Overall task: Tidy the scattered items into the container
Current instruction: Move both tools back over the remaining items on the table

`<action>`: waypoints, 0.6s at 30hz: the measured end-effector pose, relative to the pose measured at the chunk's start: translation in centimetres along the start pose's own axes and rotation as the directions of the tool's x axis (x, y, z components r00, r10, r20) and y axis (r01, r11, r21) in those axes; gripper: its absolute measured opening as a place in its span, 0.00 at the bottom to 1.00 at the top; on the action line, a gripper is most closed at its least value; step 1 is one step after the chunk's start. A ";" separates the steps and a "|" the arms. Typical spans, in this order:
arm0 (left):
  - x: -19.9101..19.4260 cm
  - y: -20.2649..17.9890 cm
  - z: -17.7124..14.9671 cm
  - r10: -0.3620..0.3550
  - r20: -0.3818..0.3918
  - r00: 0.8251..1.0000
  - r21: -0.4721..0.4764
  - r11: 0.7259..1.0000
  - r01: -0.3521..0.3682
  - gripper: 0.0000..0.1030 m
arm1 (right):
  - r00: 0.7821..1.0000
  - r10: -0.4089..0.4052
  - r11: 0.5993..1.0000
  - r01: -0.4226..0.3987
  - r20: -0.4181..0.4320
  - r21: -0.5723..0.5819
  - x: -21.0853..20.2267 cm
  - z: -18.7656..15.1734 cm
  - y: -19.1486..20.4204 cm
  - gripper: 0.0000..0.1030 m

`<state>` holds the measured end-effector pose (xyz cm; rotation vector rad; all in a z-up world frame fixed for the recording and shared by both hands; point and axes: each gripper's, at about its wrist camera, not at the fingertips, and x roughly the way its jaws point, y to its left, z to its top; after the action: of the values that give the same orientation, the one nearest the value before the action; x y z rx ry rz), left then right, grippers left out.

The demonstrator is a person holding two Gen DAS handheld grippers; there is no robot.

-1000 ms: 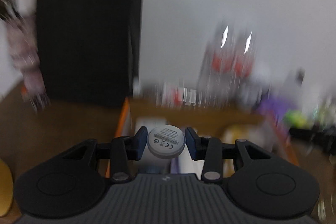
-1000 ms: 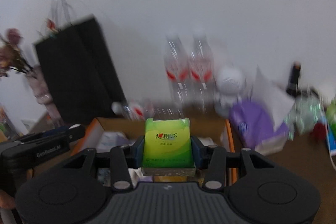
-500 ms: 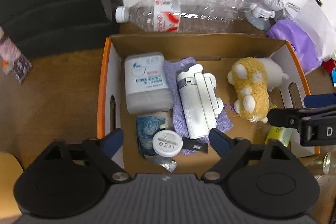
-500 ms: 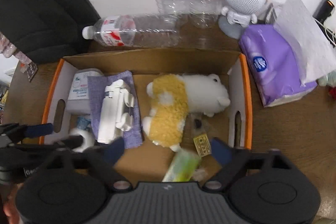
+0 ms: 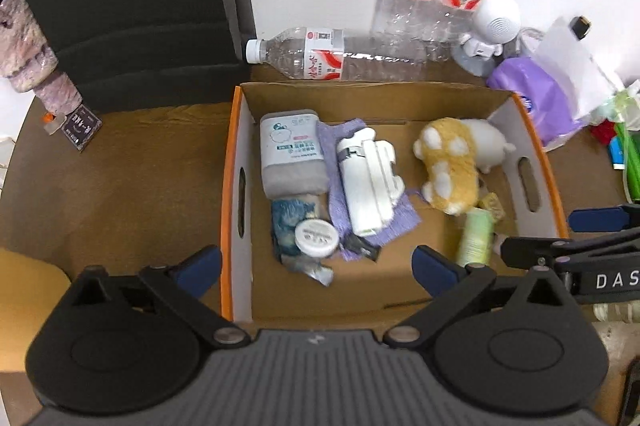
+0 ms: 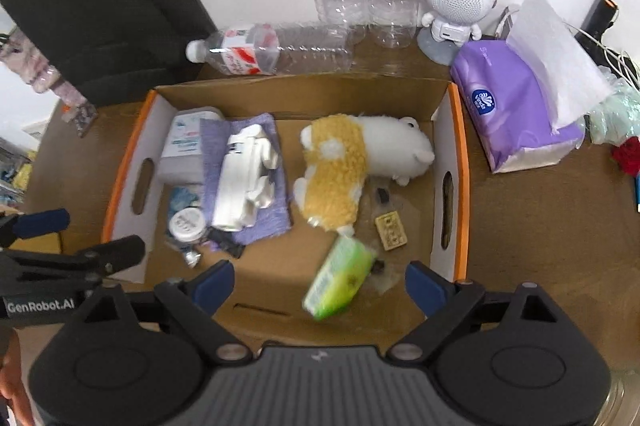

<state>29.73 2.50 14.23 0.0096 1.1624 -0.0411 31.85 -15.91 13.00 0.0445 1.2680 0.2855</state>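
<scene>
Cardboard forms the container, an open box (image 5: 236, 186) with orange-edged end walls and a slot handle in each, occupying the centre of both frames. Largest of its contents is the yellow-and-white plush toy (image 6: 340, 166), lying right of centre in the right wrist view. At centre left a white folded device (image 5: 370, 182) rests on a purple cloth (image 5: 394, 220), and a grey-lidded wipes tub (image 5: 292, 154) lies just beside them against the box's left wall. Below the tub in the left wrist frame, a round white puck (image 5: 316, 237) sits on a crumpled blue wrapper (image 5: 286, 218). A green tissue pack (image 6: 340, 278) lies tilted on the box floor at lower centre of the right wrist frame, its outline blurred, with a small tan tag (image 6: 391, 230) just beside it to the upper right.

Both grippers look down into the box from its near edge. The left gripper (image 5: 316, 264) is spread wide with nothing between its blue-tipped fingers; the right gripper (image 6: 319, 282) is likewise spread wide and holds nothing, the green pack showing between its tips.

Bare cardboard floor shows along the box's near wall. Beyond the far wall, at the top of both frames, a water bottle (image 6: 272, 46) lies on its side; a purple tissue packet (image 6: 516, 122) stands near the right wall.
</scene>
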 end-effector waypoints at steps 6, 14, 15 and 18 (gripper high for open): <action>-3.8 -0.5 -3.5 -0.011 0.068 0.998 -0.017 1.000 0.013 1.00 | 0.993 0.008 1.000 -0.004 0.118 -0.029 -4.0 -3.3 1.0 0.93; -8.1 -3.6 -16.1 0.054 0.421 0.906 0.067 0.994 -0.090 1.00 | 0.917 0.114 0.993 -0.098 0.382 -0.059 -7.7 -14.2 0.7 0.96; -8.0 -4.0 -18.6 0.062 0.477 0.877 0.063 0.992 -0.105 1.00 | 0.900 0.124 0.992 -0.103 0.417 -0.074 -7.7 -16.3 0.6 0.97; -7.0 -4.5 -25.4 0.054 0.596 0.802 0.029 0.996 -0.089 1.00 | 0.829 0.126 0.989 -0.064 0.544 -0.132 -6.7 -23.2 0.4 0.98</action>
<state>3.52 -1.08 10.59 0.0851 0.5236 -0.0074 8.05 -20.02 12.31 0.0908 0.6696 0.3950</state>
